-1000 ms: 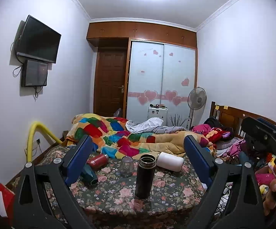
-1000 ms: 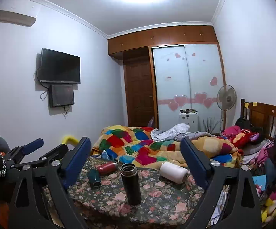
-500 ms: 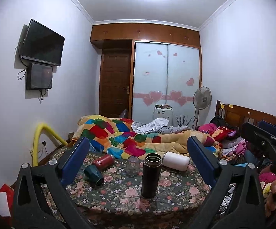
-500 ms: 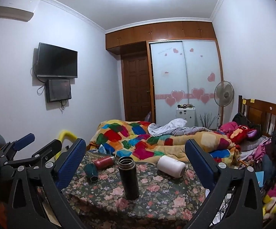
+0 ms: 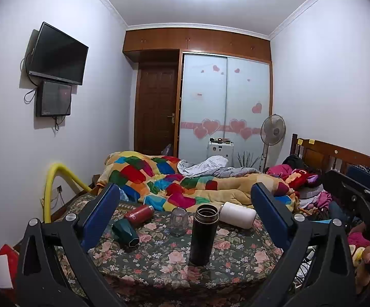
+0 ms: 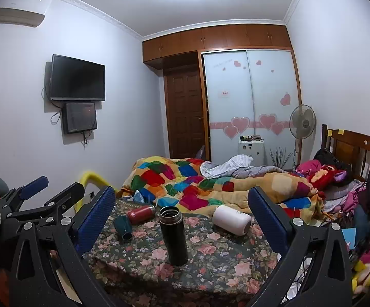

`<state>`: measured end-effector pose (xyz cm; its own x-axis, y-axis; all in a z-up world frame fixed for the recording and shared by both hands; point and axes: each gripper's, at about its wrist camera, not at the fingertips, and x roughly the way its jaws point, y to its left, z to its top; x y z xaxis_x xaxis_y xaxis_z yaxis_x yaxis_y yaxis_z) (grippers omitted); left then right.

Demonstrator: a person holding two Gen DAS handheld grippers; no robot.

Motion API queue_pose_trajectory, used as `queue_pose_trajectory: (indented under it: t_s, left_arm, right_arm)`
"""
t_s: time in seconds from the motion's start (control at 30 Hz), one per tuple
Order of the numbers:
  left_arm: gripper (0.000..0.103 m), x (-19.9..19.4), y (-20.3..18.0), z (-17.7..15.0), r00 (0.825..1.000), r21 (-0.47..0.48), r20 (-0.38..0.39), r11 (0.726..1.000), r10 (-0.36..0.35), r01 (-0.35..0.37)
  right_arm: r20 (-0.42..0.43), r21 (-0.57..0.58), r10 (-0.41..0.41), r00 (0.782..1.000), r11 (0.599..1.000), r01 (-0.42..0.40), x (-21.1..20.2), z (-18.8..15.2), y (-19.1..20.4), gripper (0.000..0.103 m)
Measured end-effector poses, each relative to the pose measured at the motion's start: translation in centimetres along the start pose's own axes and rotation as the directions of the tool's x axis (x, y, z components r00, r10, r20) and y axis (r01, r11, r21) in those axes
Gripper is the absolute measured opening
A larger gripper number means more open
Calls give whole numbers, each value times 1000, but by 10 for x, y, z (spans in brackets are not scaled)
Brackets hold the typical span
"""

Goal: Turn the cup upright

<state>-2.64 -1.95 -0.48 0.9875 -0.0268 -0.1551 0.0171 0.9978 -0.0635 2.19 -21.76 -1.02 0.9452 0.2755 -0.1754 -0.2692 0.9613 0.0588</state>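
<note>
A black flask [image 5: 202, 234] stands upright and open on the floral table [image 5: 159, 261]; it also shows in the right wrist view [image 6: 172, 234]. A white cup [image 5: 237, 215] [image 6: 231, 220] lies on its side behind it to the right. A dark green cup [image 5: 125, 232] [image 6: 122, 227] and a red bottle [image 5: 139, 213] [image 6: 141, 210] lie on their sides at the left. A clear glass [image 5: 178, 221] stands rim down behind the flask. My left gripper [image 5: 185, 215] and right gripper [image 6: 182, 215] are both open, empty and held back from the table.
A bed with a patchwork quilt [image 5: 174, 181] lies right behind the table. A yellow tube [image 5: 54, 184] arcs at the left wall. Clothes and toys [image 6: 333, 176] pile up on the right. A fan [image 5: 272, 130] stands by the wardrobe.
Both grippers have drawn back and risen a little, so the table sits lower and farther in view. Nothing on the table has moved.
</note>
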Motion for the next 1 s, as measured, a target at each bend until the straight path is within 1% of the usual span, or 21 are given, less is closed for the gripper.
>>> queue_pose_trajectory:
  t_s: [1.0]
  left_arm:
    - [103,4,2,0,1000,-11,-10,1000,3,-3]
  right_arm:
    - [-4,8,1,1000,1000,-1,2,-1,0,103]
